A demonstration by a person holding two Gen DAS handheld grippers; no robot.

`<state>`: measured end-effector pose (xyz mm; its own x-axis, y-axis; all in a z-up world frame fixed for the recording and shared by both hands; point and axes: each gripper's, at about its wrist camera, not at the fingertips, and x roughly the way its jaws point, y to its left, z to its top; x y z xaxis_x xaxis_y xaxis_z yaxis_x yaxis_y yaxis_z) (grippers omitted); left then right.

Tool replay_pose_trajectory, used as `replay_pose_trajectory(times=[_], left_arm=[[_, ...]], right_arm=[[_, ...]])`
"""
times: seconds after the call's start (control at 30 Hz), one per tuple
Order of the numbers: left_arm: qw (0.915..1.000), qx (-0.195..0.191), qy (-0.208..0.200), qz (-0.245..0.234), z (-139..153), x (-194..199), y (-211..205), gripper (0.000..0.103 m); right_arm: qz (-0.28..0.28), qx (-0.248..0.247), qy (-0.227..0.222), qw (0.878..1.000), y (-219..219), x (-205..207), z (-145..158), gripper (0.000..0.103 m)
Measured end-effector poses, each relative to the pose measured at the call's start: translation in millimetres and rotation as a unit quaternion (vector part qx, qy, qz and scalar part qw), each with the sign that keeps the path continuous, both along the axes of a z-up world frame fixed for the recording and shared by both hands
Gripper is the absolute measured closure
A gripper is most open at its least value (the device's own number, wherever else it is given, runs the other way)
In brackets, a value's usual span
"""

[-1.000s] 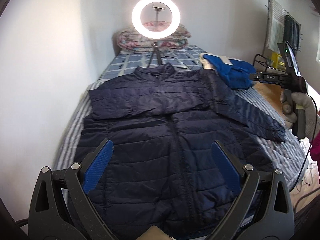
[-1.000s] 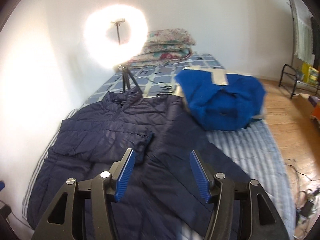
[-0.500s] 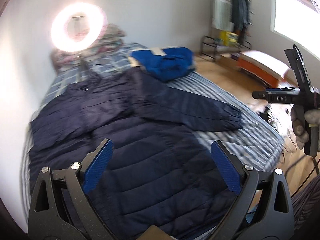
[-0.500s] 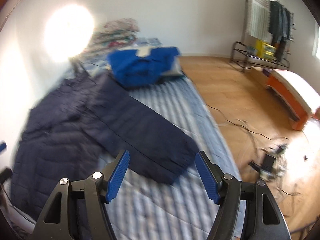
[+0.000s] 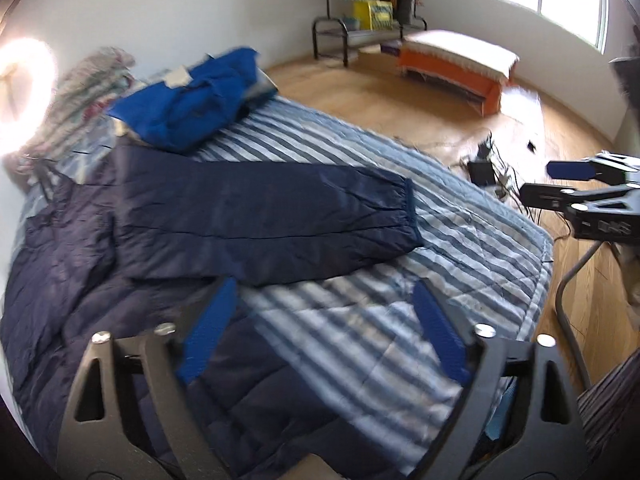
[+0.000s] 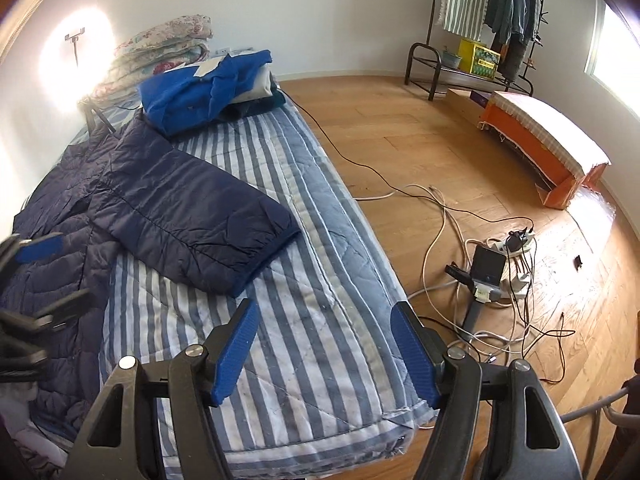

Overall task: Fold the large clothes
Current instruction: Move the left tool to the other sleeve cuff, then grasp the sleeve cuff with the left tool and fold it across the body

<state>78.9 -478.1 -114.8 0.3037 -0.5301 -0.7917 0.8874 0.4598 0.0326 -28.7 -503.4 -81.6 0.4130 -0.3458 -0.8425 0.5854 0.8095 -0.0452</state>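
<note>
A navy puffer jacket point(image 5: 80, 264) lies spread on the striped bed point(image 5: 460, 216). Its sleeve point(image 5: 260, 216) stretches right, ending in a cuff point(image 5: 410, 208). My left gripper point(image 5: 324, 292) hovers just below the sleeve, over the jacket's edge and the bare cover. Its jaws are closing with nothing between them. In the right wrist view the sleeve point(image 6: 192, 216) lies up and left of my right gripper point(image 6: 326, 312), which stands open and empty over the bed's near corner point(image 6: 360, 400). Each gripper shows in the other's view: the right gripper point(image 5: 576, 176) and the left gripper point(image 6: 40, 248).
A bright blue garment pile point(image 6: 200, 88) and folded quilts point(image 6: 160, 48) sit at the bed's head by a ring light point(image 5: 20, 80). Cables and a power strip point(image 6: 500, 256) litter the wood floor. An orange bench point(image 6: 548, 152) and a clothes rack point(image 6: 500, 0) stand beyond.
Both views swung right, from the jacket's body to its outstretched sleeve and the bed's edge. The left jaws narrowed a little; the right jaws widened slightly.
</note>
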Motion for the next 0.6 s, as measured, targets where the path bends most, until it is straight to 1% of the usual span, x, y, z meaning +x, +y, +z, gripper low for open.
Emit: replay_pose_trajectory(times=[0.03, 0.07, 0.1, 0.13, 0.2, 0.33, 0.43, 0.6], left_arm=[[0.9998, 0.005, 0.016, -0.005, -7, 2, -11, 0.017], [0.9994, 0.007, 0.034, -0.008, -12, 4, -21, 0.021], [0.9987, 0.007, 0.049, -0.010, -17, 6, -31, 0.023], [0.9979, 0.008, 0.064, -0.012, -21, 7, -41, 0.023], [0.9964, 0.017, 0.079, -0.022, -30, 5, -61, 0.023], [0.9958, 0.041, 0.075, -0.035, -46, -5, -95, 0.023], [0.9953, 0.057, 0.075, -0.023, -59, -3, -112, 0.023], [0.9939, 0.087, 0.067, -0.010, -79, 1, -131, 0.023]], right_arm=[[-0.001, -0.002, 0.000, 1.000, -1, 0, 1, 0.032], [-0.003, -0.004, 0.000, 1.000, -2, -1, 3, 0.032], [-0.005, -0.005, 0.001, 1.000, -3, -1, 5, 0.032], [-0.008, -0.005, 0.000, 1.000, -5, -2, 6, 0.032], [-0.015, -0.004, 0.002, 1.000, -9, -3, 6, 0.032], [-0.030, -0.003, 0.010, 0.999, -22, -7, 3, 0.032], [-0.041, 0.000, 0.014, 0.999, -31, -11, 0, 0.033], [-0.056, 0.022, -0.003, 0.998, -42, -16, 2, 0.033]])
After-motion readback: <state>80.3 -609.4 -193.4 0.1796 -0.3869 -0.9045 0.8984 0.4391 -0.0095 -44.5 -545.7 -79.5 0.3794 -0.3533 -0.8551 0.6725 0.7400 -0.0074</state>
